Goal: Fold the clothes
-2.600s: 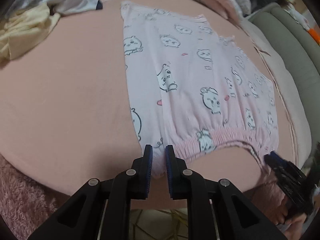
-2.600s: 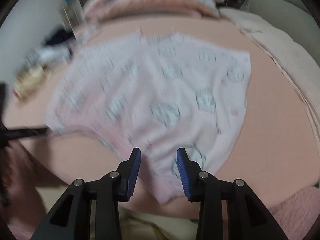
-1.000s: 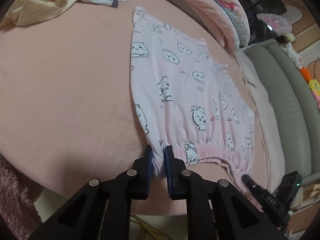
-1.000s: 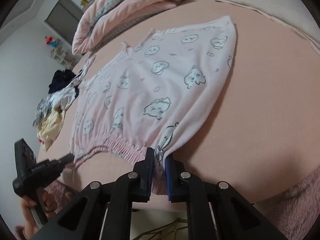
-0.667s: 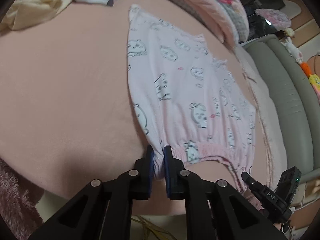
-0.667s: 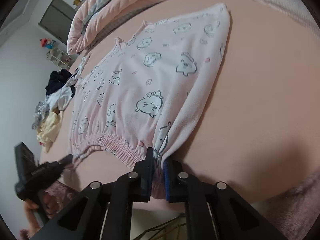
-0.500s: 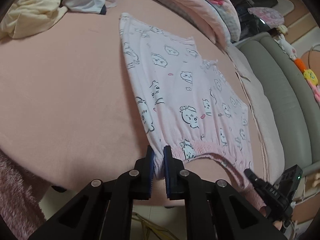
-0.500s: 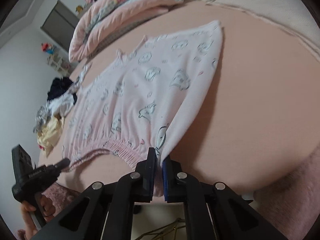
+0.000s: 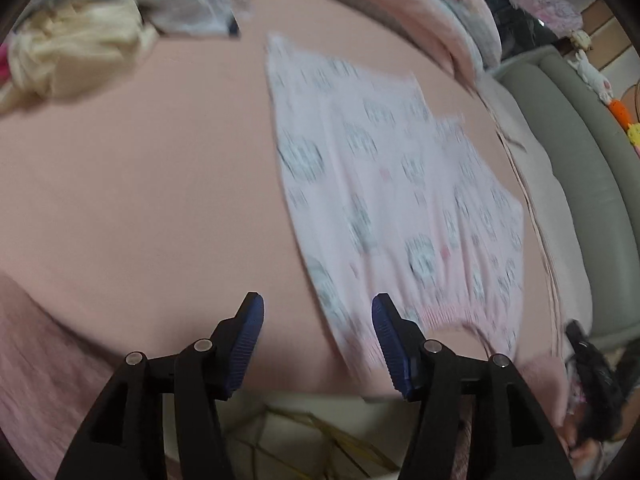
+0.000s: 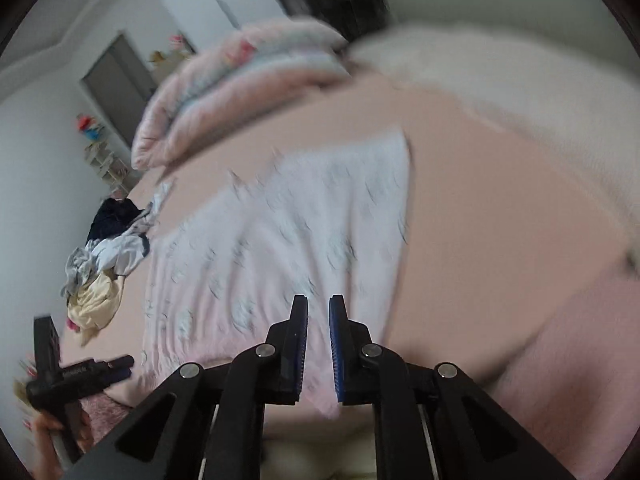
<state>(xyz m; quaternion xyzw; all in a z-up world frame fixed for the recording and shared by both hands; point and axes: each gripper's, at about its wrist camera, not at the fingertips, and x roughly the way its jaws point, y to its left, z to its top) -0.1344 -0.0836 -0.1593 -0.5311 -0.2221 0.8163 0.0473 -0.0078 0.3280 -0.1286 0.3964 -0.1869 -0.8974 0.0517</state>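
Observation:
A pale pink pyjama garment (image 9: 400, 200) with cartoon faces lies flat on the pink bed sheet (image 9: 140, 180), its elastic waistband at the near bed edge. My left gripper (image 9: 318, 304) is wide open just off the waistband's left corner, holding nothing. My right gripper (image 10: 319, 304) sits over the garment (image 10: 288, 232) at its right waistband corner, jaws a narrow gap apart with cloth showing between them. Both views are blurred. Each gripper appears in the other's view: the right one (image 9: 596, 376) and the left one (image 10: 76, 372), held by a hand (image 10: 44, 428).
A pile of loose clothes (image 9: 80, 40) lies at the far left of the bed (image 10: 104, 264). A folded quilt (image 10: 248, 80) lies along the far side. A grey padded surface (image 9: 592, 160) runs along the right. A fuzzy pink blanket (image 10: 580, 340) hangs at the near edge.
My left gripper has let go of the waistband corner and opened wide. The right gripper's jaws have parted slightly. The garment has dropped flat onto the sheet.

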